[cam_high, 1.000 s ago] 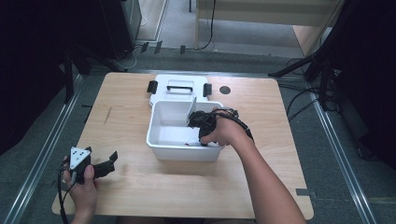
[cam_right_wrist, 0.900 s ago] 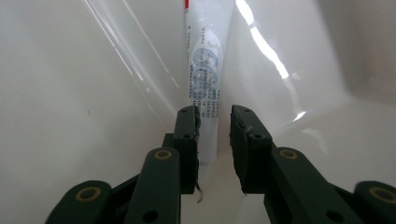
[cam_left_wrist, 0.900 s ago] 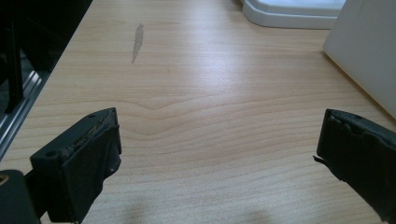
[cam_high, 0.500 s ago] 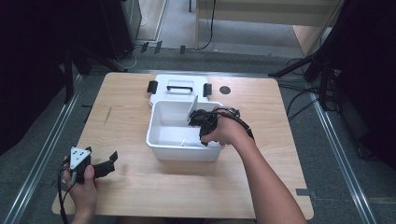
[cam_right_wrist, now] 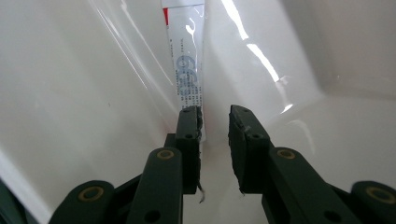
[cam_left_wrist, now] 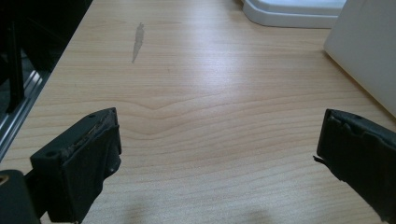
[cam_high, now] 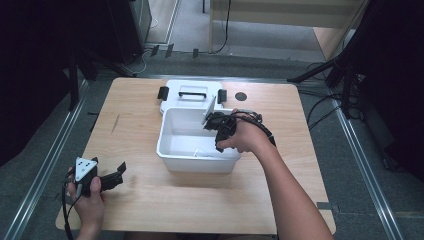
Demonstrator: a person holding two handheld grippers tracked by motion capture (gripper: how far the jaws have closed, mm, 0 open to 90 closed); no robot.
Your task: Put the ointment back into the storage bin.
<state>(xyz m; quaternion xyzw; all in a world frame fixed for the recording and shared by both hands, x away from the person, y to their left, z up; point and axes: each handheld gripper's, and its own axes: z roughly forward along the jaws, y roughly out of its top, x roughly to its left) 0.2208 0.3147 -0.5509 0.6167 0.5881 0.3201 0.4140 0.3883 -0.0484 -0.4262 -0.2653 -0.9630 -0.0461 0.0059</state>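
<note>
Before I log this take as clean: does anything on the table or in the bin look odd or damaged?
Only a small grey scuff mark on the wooden table, left of the white bin. The lid lies flat behind the bin. Inside, a white tube lies along the bottom corner. Nothing is spilled.

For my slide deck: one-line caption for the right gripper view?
Right tongs, jaws narrowly apart, reach a white tube inside the white bin.
</note>
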